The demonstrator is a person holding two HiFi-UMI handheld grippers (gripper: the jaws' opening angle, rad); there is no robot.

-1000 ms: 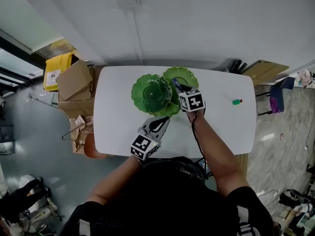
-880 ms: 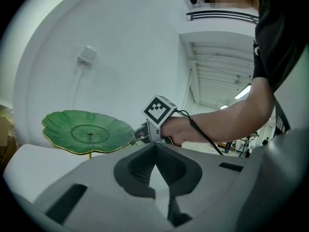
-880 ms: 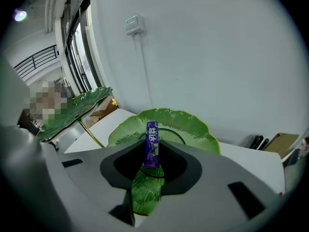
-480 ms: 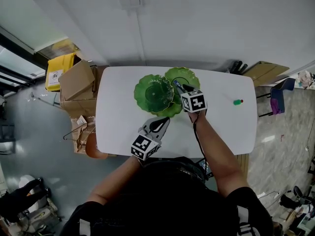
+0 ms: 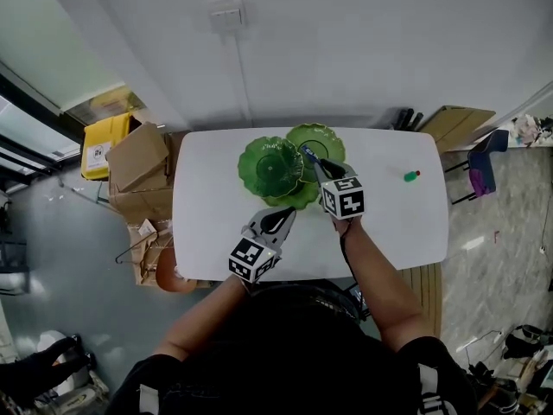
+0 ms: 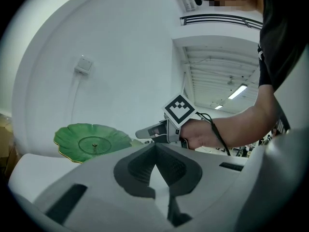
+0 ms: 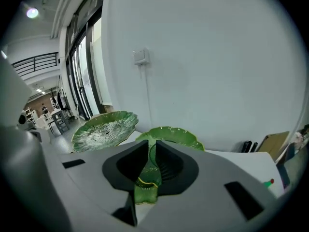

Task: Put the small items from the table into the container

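My right gripper [image 5: 308, 153] [image 7: 150, 146] hangs over the green leaf dishes. Its jaws are closing, with a narrow slit left between them. Nothing is pinched there. Through the slit I see only the small leaf dish [image 7: 145, 190] [image 5: 299, 195] below and the rear leaf dish [image 7: 171, 133] [image 5: 316, 136] straight ahead of the tips. The large leaf dish [image 7: 104, 129] [image 5: 270, 164] lies ahead and to the left of these jaws, just beside them.

The small green item with a red end [image 5: 412, 176] [image 7: 268, 183] lies on the white worktop [image 5: 216, 206], well off to the right of my right jaws and untouched.

My left gripper [image 5: 285, 212] [image 6: 154, 146] is held nearer my body, short of the dishes. Its jaws are closed tip to tip and hold nothing. Ahead and to the left of them sits the large leaf dish [image 6: 91, 141]. Just ahead and to the right, my right hand [image 6: 203, 132] carries the other gripper with its marker cube [image 6: 179, 109].

Far to the left of both jaws, past the worktop's edge, are cardboard boxes [image 5: 138, 158] and a yellow bin [image 5: 102, 135].
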